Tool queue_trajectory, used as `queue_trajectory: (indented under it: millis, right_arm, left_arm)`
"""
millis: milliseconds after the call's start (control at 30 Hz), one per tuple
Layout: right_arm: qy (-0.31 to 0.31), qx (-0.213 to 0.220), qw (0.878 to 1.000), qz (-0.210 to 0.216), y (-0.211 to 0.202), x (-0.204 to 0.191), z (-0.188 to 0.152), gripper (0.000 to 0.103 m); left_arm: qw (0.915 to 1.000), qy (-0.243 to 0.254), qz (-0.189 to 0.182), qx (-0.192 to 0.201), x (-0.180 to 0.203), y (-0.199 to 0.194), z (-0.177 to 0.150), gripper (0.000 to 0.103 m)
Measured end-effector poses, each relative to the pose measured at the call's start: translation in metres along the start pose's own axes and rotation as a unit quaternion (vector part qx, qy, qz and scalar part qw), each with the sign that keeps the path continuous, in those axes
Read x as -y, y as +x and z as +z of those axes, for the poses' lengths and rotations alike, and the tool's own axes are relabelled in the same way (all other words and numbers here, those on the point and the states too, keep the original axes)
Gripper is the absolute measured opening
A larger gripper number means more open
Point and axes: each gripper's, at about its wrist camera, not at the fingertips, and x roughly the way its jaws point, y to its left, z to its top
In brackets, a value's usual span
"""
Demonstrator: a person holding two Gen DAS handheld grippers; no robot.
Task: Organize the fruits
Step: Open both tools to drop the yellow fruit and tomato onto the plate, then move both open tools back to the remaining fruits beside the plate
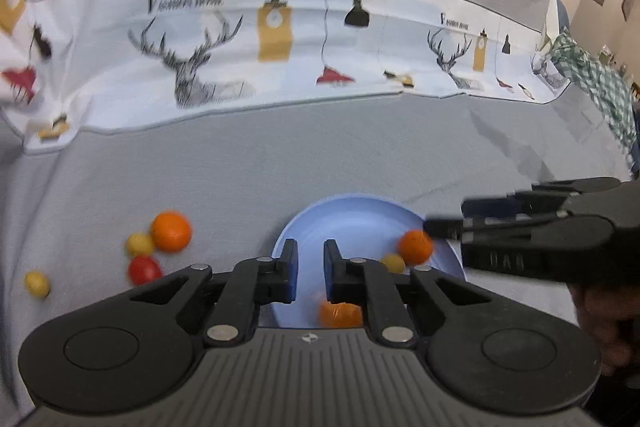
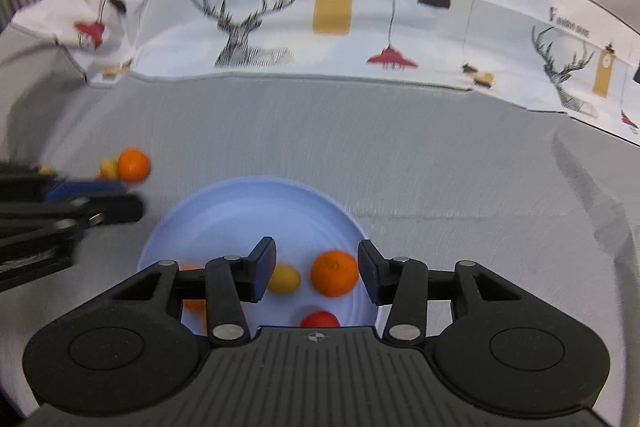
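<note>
Grey bedspread under everything, with a white printed band of deer heads, lamps and clocks across the far side. Left gripper hangs over the near-left part of the light blue plate, jaws parted with a narrow gap and nothing between them. Right gripper is spread wider over the same plate — an orange sits between its fingers but untouched, a yellow fruit just left of it by the left finger. Red fruit lies at the plate's near edge, a second orange at the near-left side, partly hidden by linkage. Off the plate to the left on the cover: a third orange, touching a small yellow fruit, a red one just below — and one more yellow fruit apart, further left. Green checked cloth at far right.
</note>
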Motion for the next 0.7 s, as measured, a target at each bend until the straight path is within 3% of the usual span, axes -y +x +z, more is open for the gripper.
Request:
queue_trajectory:
  millis: [67,167,267,300,333,367,400,533,700]
  right_arm:
    - [0.008,0.018,1.0,0.003,-0.004,-0.001,0.003,0.044]
    - [0.017,0.042,0.999,0.016,-0.01,-0.006,0.007,0.028]
    - [0.017,0.057,0.998,0.032,-0.012,-0.016,0.01,0.022]
    - [0.015,0.06,0.997,0.037,-0.012,-0.019,0.011,0.022]
    - [0.014,0.061,0.997,0.042,-0.012,-0.022,0.013,0.022]
    - [0.012,0.062,0.997,0.046,-0.012,-0.026,0.014,0.022]
    - [0.009,0.062,0.997,0.05,-0.011,-0.029,0.015,0.022]
    - [0.016,0.059,0.996,0.066,-0.005,-0.041,0.021,0.022]
    - [0.045,0.044,0.992,0.106,0.009,-0.056,0.027,0.022]
  left_arm:
    - [0.9997,0.014,0.015,-0.011,-0.007,-0.012,0.004,0.011]
    - [0.9986,0.028,0.044,0.012,-0.023,-0.031,0.009,0.011]
    - [0.9974,-0.021,0.055,0.041,-0.052,-0.035,-0.003,0.011]
    - [0.9975,-0.035,0.056,0.025,-0.06,-0.03,-0.008,0.011]
    - [0.9952,-0.04,0.088,-0.02,-0.067,-0.021,-0.009,0.011]
    - [0.9907,-0.05,0.123,-0.03,-0.075,-0.019,-0.009,0.011]
    - [0.988,-0.07,0.133,-0.034,-0.085,-0.018,-0.009,0.011]
    - [0.9735,-0.189,0.116,-0.056,-0.126,-0.011,-0.008,0.011]
    - [0.9571,-0.268,0.1,-0.047,-0.149,-0.015,-0.012,0.011]
